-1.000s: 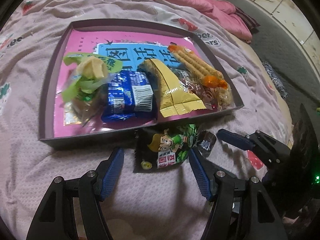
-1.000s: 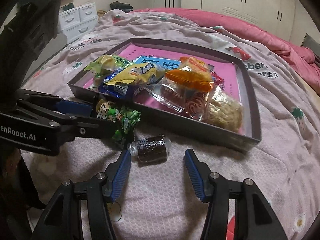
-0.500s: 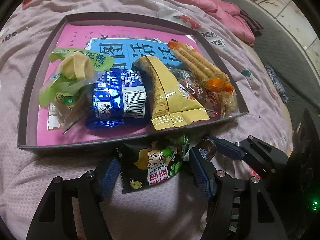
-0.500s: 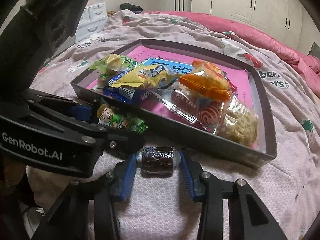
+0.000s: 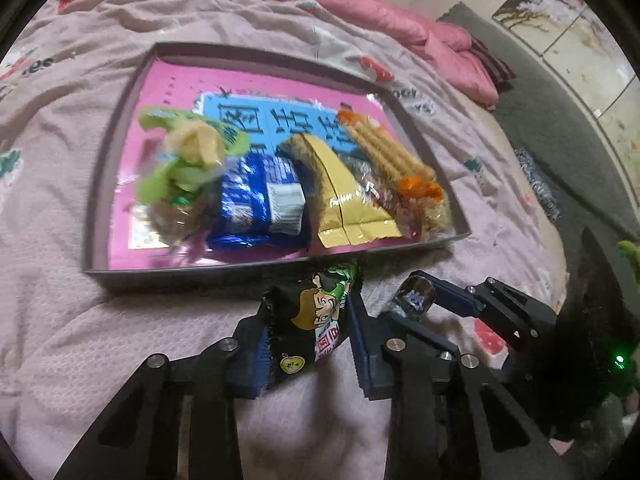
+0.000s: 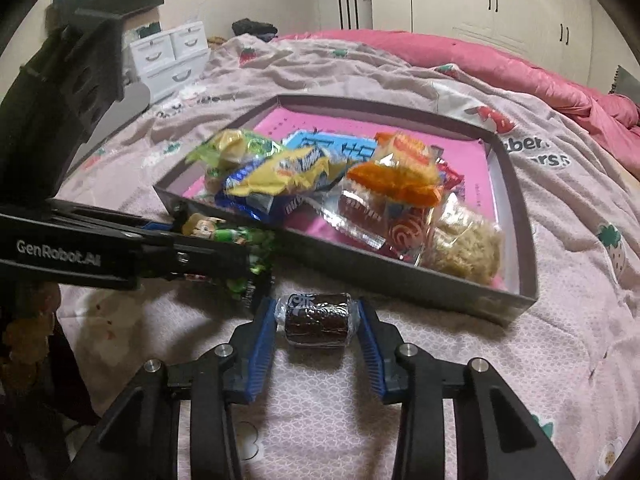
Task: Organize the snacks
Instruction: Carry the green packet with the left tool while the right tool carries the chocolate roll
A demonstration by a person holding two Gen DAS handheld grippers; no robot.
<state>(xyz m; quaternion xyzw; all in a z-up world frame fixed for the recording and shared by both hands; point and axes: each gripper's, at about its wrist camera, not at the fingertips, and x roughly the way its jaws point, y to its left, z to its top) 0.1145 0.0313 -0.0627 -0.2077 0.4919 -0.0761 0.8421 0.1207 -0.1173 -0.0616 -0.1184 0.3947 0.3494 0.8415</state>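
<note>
- Our left gripper (image 5: pixel 310 344) is closed on the green-and-black cartoon snack packet (image 5: pixel 316 320), both blue pads pressed against its sides; the packet stands up between them just in front of the tray's near wall.
- From the right wrist view we see that same packet (image 6: pixel 228 240) sticking out of the left gripper's tip, just beside the tray's near left corner.
- Our right gripper (image 6: pixel 316 320) is clamped on a small dark chocolate roll (image 6: pixel 316 318) in clear wrap, one pad touching each end; the roll appears lifted slightly off the bedspread.
- In the left wrist view the roll (image 5: pixel 414 300) shows to the right of the packet, near it but apart.
- The shallow grey tray (image 5: pixel 100 184) lies on the pink strawberry-print bedspread (image 5: pixel 52 320), with a pink and blue printed sheet on its floor.
- Along the tray's near side we see a green-wrapped pastry (image 5: pixel 188 168), a blue packet (image 5: pixel 260 208), a yellow packet (image 5: pixel 344 196) and an orange-ended pack of stick biscuits (image 5: pixel 392 160), lying side by side and partly overlapping.
- The left wrist view is blurred, so we cannot read the finer print.
- White drawers (image 6: pixel 172 56) stand beyond the bed.
</note>
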